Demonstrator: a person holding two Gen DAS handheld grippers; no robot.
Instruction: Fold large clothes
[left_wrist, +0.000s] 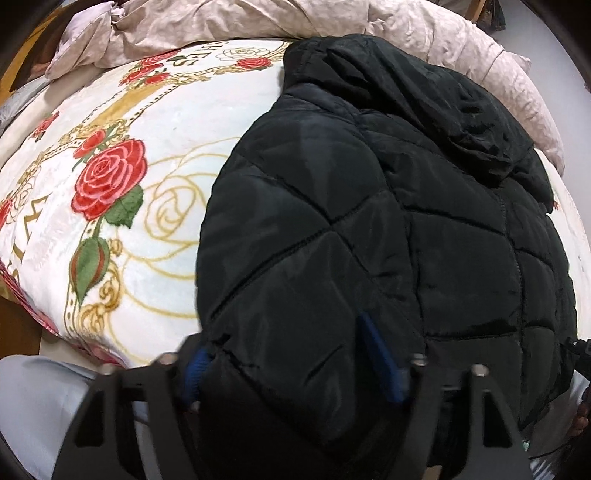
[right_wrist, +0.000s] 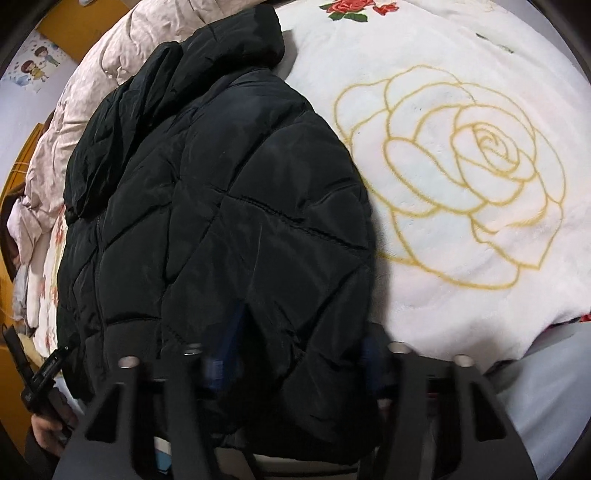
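A black quilted puffer jacket (left_wrist: 369, 206) (right_wrist: 207, 206) lies flat on the rose-printed white blanket (left_wrist: 155, 122) (right_wrist: 461, 177), hood toward the far end and hem toward me. My left gripper (left_wrist: 282, 334) points down at the hem's left corner. Its blue pads (left_wrist: 380, 354) press into a puffy fold of jacket bulging between them. My right gripper (right_wrist: 304, 328) is at the hem's other corner, and its blue pads (right_wrist: 221, 354) pinch bunched jacket fabric. Each view catches the other gripper at its edge, the right one (left_wrist: 578, 350) and the left one (right_wrist: 40, 373).
A crumpled beige duvet (left_wrist: 229, 22) (right_wrist: 122, 48) is heaped beyond the hood. A person's light grey trouser legs (left_wrist: 33, 398) (right_wrist: 546, 387) stand against the near bed edge. Bare blanket stretches out on both sides of the jacket. An orange wall with a cartoon sticker (right_wrist: 37, 66) is far left.
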